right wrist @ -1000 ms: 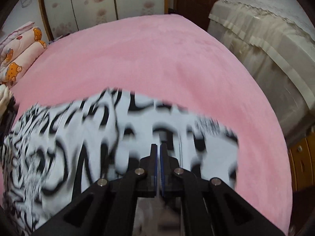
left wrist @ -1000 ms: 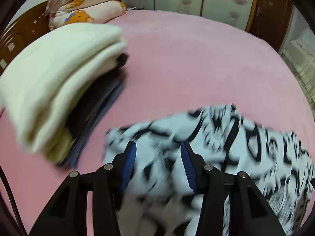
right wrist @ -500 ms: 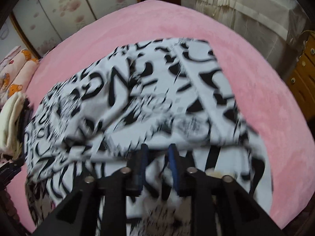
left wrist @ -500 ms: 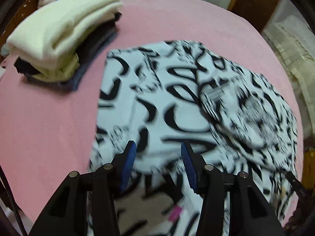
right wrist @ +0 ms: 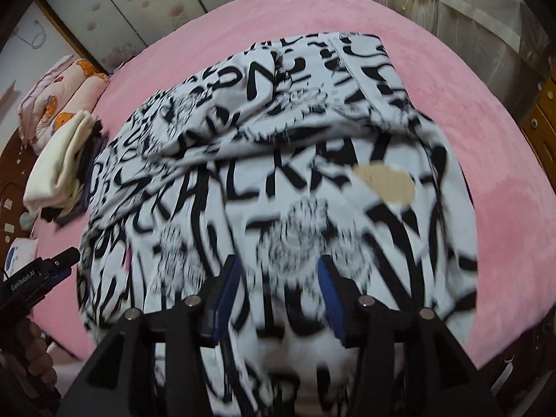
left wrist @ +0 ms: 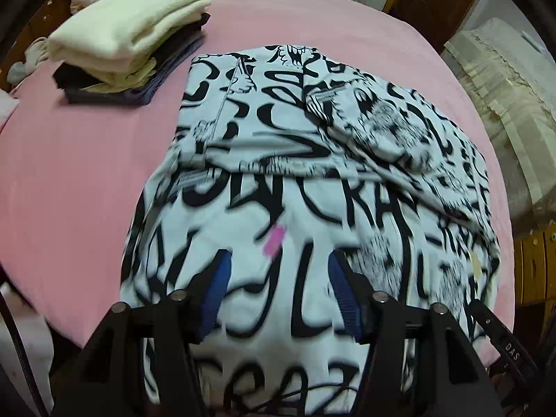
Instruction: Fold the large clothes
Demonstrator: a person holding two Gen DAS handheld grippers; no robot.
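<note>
Letting go after a fold: both the left gripper (left wrist: 278, 288) and right gripper (right wrist: 278, 292) just opening, fingers apart and empty above the garment (left wrist: 312, 160) lying doubled mid-bed (left wrist: 87, 160) beside the stack (left wrist: 128, 38); probably regripping an edge next.

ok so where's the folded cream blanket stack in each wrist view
Left wrist: the folded cream blanket stack sits upper left, on the pink bedspread.
Right wrist: it lies at the left edge, seen end-on.
Shared landmark: the black-and-white lettered garment, spread just right of the stack in both views.
</note>
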